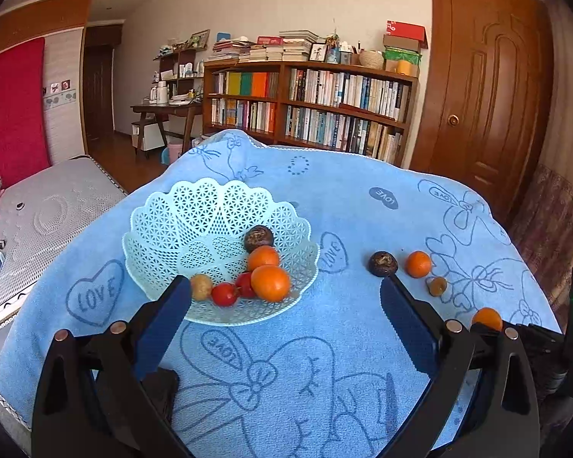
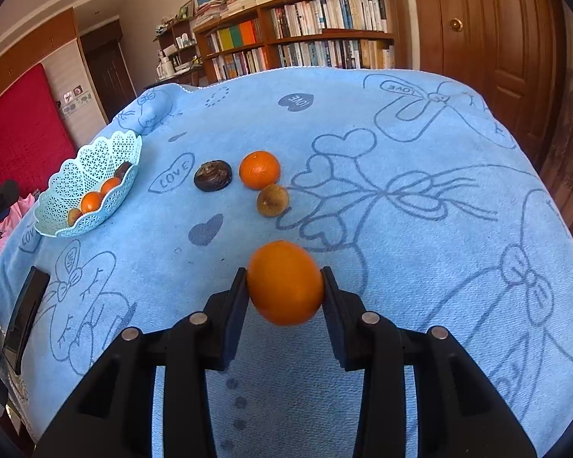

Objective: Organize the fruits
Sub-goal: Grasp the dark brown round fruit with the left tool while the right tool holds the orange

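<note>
A pale blue lattice basket [image 1: 164, 210] sits on the blue towel [image 1: 324, 198]. It holds two oranges [image 1: 270, 283], a dark brown fruit [image 1: 258, 238], two red fruits [image 1: 224, 294] and a tan one [image 1: 201, 287]. My left gripper [image 1: 284, 286] hangs open just in front of the basket, with nothing between its fingers. My right gripper [image 2: 284, 273] is shut on an orange [image 2: 284, 294], held just above the towel. Beyond it a dark brown fruit [image 2: 212, 181], another orange [image 2: 259, 170] and a small brown fruit [image 2: 272, 200] lie loose. The basket [image 2: 107, 145] stands far left of them.
The towel [image 2: 401, 133] covers a raised rounded surface that drops away at every edge. A bed [image 1: 38, 221] lies low on the left. A bookcase [image 1: 309, 107] and a wooden door [image 1: 489, 95] stand behind.
</note>
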A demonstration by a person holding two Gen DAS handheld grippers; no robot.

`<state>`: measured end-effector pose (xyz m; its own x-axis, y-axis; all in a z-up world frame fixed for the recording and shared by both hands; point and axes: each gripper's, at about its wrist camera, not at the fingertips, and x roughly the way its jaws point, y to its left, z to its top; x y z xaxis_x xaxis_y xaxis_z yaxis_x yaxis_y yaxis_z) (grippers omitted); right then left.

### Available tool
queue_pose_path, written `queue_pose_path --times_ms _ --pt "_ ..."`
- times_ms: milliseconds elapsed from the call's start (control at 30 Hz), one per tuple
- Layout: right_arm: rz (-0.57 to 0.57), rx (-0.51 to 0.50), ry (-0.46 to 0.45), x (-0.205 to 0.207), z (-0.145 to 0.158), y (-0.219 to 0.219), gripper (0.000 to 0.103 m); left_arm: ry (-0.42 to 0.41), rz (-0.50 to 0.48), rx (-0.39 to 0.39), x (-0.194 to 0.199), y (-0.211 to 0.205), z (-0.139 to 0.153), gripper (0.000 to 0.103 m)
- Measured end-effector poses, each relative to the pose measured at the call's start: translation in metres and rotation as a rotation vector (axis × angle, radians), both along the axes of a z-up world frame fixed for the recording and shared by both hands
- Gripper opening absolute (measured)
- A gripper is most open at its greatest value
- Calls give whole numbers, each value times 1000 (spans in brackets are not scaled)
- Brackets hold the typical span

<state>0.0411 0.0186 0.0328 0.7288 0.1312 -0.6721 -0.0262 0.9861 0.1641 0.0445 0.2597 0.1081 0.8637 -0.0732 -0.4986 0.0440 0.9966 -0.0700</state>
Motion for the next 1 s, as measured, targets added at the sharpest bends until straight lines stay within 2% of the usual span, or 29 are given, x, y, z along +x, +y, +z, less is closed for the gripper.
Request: queue_pose_path --times_ms 267,600,667,1000 --pt "-66 23 -19 -1 -2 -28 38 40 -92 36 24 -47 -9 100" --pt "-62 35 -33 -3 -10 -26 38 99 -180 116 71 -103 -30 99" --pt "-69 49 -32 -2 -11 -29 38 123 -195 125 83 -113 -35 91" --pt "-67 81 -3 1 -16 -31 38 206 -254 182 134 -142 -64 74"
